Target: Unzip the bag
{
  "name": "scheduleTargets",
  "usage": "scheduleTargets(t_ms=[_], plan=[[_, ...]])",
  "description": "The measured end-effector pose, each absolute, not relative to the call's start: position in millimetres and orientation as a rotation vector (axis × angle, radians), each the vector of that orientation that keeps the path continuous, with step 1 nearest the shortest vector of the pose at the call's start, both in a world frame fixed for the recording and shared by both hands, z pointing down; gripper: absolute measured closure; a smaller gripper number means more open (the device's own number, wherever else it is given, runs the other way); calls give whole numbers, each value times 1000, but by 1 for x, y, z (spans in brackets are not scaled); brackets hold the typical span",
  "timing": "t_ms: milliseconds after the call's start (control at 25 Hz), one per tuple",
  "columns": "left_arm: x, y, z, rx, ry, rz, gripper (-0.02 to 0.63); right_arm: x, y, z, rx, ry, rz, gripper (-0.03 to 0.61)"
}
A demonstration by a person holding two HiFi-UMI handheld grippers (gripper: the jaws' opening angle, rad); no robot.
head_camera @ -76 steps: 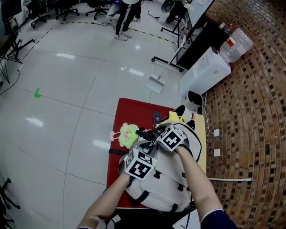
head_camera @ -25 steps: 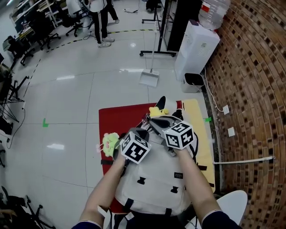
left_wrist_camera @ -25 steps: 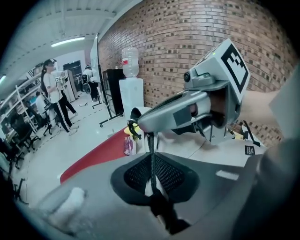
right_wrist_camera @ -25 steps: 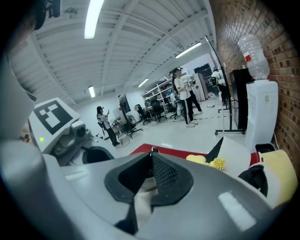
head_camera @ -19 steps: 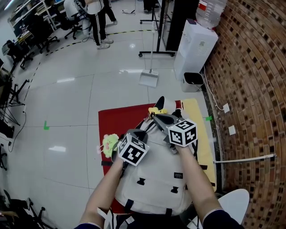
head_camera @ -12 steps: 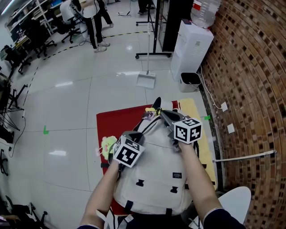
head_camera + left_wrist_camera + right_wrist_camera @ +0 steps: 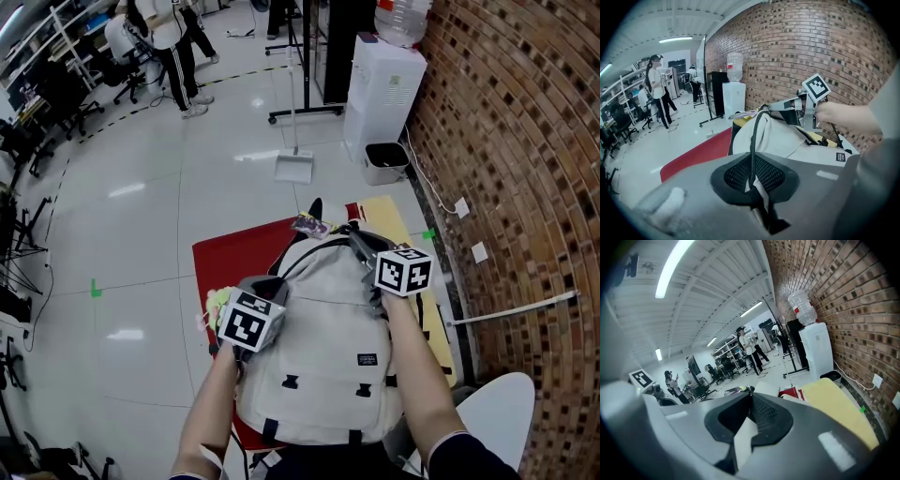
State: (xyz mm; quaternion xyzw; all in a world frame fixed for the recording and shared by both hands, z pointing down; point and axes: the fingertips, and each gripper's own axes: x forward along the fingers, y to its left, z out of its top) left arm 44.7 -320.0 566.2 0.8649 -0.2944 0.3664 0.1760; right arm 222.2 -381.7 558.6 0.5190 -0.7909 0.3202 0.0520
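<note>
White bag [image 7: 323, 347] fills lower center; left gripper [image 7: 274, 284] clamps its left side, right gripper [image 7: 356, 239] clamps its top edge.

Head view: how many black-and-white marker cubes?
2. One black-and-white marker cube on the left gripper, at the light grey fabric backpack's left edge; the other on the right gripper, near its top. None looks hidden.

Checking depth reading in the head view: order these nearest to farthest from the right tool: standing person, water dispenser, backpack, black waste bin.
1. backpack, gripped at its top by the right tool.
2. black waste bin, beyond it, by the brick wall.
3. water dispenser, just behind the bin.
4. standing person, far off, upper left.
</note>
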Motion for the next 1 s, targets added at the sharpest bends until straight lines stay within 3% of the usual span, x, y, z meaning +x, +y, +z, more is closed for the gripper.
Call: scheduleTargets(t_ms=[520, 1000], plan=[[33, -317, 576, 2413, -844, 1031, 581, 303, -323, 587, 1721, -2192, 1035, 554], [30, -320, 592, 2385, -845, 1087, 577, 330, -282, 606, 1790, -2112, 1129, 554]])
